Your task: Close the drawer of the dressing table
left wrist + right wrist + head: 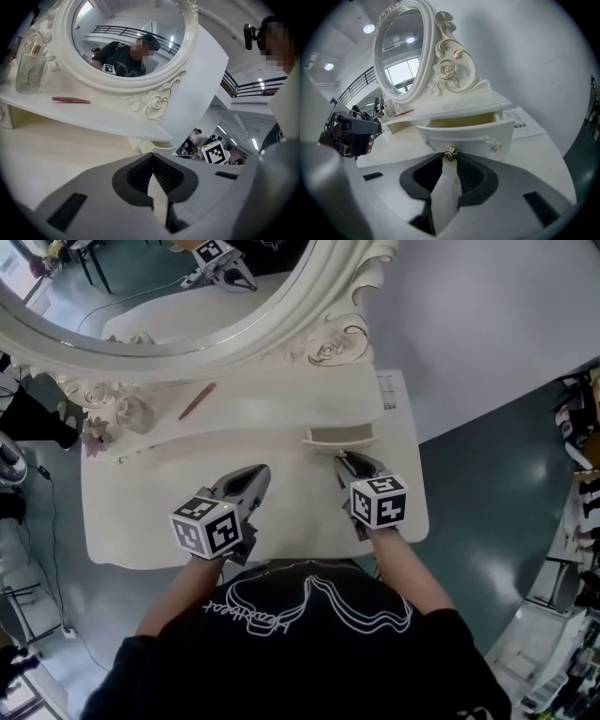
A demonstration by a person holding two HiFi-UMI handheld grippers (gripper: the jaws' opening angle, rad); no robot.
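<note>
One drawer [464, 133], small, curved front, cream with gilt fittings. It stands pulled out of the shelf tier of the dressing table [291, 502], its interior showing, directly ahead of the right gripper [450, 159]. Task not yet done.

Knob [450, 153]: gilt, centre of the drawer front, seated right at the right gripper's tips. This placement suits the task: a hold on the knob lets the drawer be pushed straight back into its slot.

Right gripper: jaws closed down to about the knob's width, one tip on each side of it. They appear to pinch it, though contact is hard to confirm. In the head view this gripper [356, 470] lies low over the tabletop, pointing at the drawer [339, 436].

Left gripper [152, 157]: clenched, tips meeting, nothing between them. It hangs over bare tabletop, well to the left of the right gripper [246, 486]. Judged to be parked clear, since closing needs one tool only.

Further items:
- Printed sheet [522, 124], flat, beyond and to the right of the right gripper.
- Pink pen [71, 100], on the shelf ahead and to the left of the left gripper.
- Glass jar [30, 70], farther left on the same shelf.
- Oval mirror [187, 296], carved frame, behind all of these.
</note>
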